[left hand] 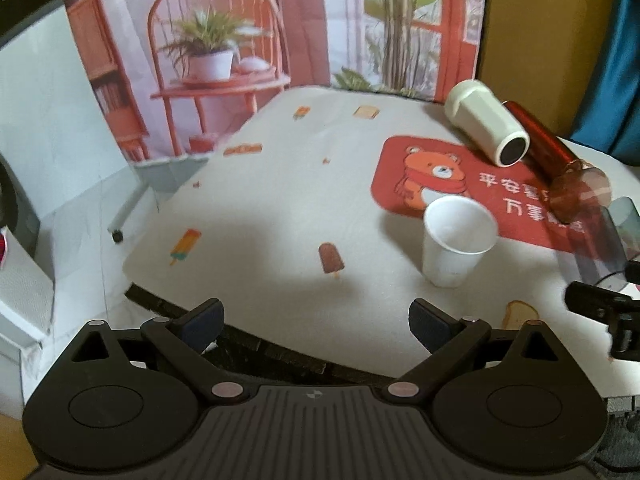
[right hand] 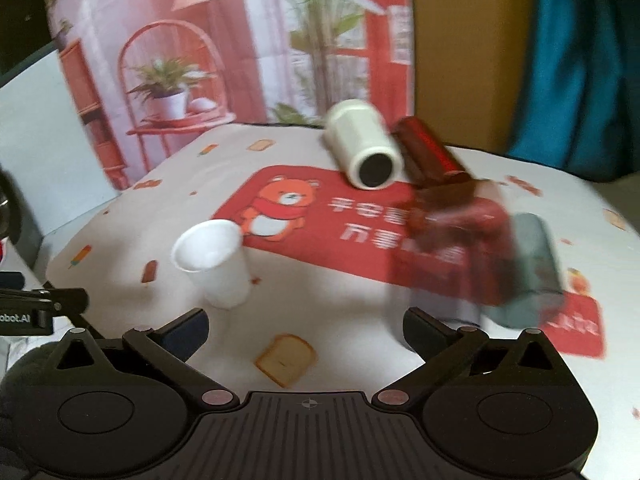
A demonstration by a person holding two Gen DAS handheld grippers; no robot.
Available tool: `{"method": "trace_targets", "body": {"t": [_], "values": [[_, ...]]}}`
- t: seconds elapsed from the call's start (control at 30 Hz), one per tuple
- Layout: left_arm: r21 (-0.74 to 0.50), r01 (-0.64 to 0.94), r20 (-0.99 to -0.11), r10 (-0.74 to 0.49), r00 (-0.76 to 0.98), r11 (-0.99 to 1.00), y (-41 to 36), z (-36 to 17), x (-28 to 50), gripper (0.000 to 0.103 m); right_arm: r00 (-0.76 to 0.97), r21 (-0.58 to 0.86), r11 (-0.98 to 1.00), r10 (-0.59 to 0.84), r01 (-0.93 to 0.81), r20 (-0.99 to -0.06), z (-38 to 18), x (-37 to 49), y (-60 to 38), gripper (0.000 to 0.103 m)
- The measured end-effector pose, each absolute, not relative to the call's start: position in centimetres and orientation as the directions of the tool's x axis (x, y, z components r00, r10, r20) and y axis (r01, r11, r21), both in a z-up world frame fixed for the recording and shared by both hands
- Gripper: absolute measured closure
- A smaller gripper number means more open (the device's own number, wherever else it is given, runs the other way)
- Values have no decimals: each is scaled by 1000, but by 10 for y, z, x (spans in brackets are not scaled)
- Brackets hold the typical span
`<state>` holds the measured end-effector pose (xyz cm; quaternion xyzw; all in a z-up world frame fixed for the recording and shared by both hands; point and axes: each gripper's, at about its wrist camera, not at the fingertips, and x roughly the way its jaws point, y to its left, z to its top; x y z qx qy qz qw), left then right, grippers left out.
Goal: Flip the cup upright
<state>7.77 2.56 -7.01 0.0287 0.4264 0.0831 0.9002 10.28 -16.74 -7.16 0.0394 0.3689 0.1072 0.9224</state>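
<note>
A white plastic cup (left hand: 454, 240) stands upright on the tablecloth, mouth up, at the near edge of a red bear mat (left hand: 440, 172). It also shows in the right wrist view (right hand: 216, 262). A cream cup (left hand: 486, 128) lies on its side at the back, also in the right wrist view (right hand: 366, 152). A red tumbler (left hand: 548, 148) lies beside it, blurred in the right wrist view (right hand: 430, 152). A dark translucent cup (right hand: 532, 268) lies on its side at the right. My left gripper (left hand: 316, 320) is open and empty, left of the white cup. My right gripper (right hand: 306, 330) is open and empty.
The table has a white cloth (left hand: 280, 208) with ice-cream and toast prints. A printed backdrop (left hand: 240, 40) hangs behind the table. The table's front edge (left hand: 240, 340) runs just under my left gripper. The right gripper's body (left hand: 600, 308) shows at the left view's right edge.
</note>
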Motion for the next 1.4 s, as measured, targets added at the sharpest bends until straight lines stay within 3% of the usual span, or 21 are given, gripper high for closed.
{"method": "trace_targets", "body": {"t": [0.57, 1.4], "values": [[136, 27, -659, 70, 749, 990, -23, -23, 32, 0, 785, 169, 986, 104, 0, -610, -50, 20, -224, 0], [121, 65, -697, 38, 716, 991, -17, -40, 39, 0, 774, 156, 987, 75, 31, -629, -56, 23, -221, 0]]}}
